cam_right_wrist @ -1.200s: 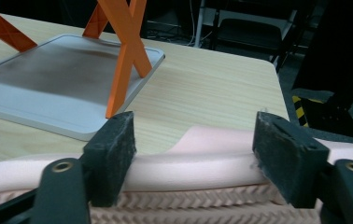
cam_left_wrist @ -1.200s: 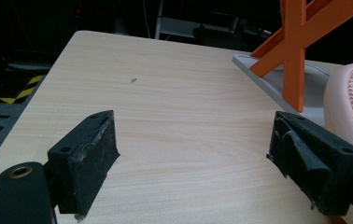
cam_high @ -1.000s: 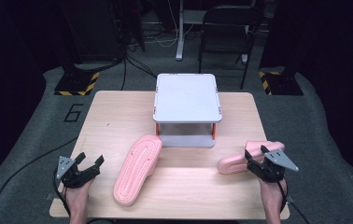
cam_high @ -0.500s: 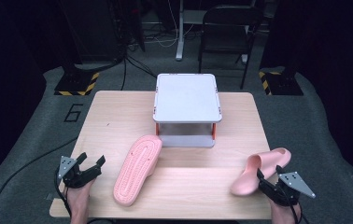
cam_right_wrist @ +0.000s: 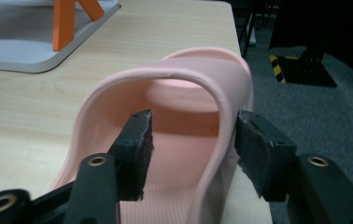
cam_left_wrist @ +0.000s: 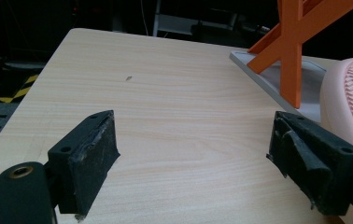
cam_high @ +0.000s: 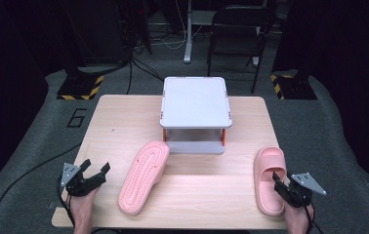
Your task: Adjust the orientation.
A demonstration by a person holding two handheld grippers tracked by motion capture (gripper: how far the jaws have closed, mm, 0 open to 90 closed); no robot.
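The upright pink slipper (cam_high: pixel 269 178) is seen at the right near edge of the table (cam_high: pixel 124 126), long axis running away from the person, its rubbery strap wall set between the part-open jaws of the right tongs (cam_high: pixel 284 188), not visibly pinched. The left tongs (cam_high: pixel 94 174), spread wide and empty, lie just left of the sole-up slipper (cam_high: pixel 144 176), whose ribbed tread faces up beside the grey, orange-legged shelf (cam_high: pixel 195 102).
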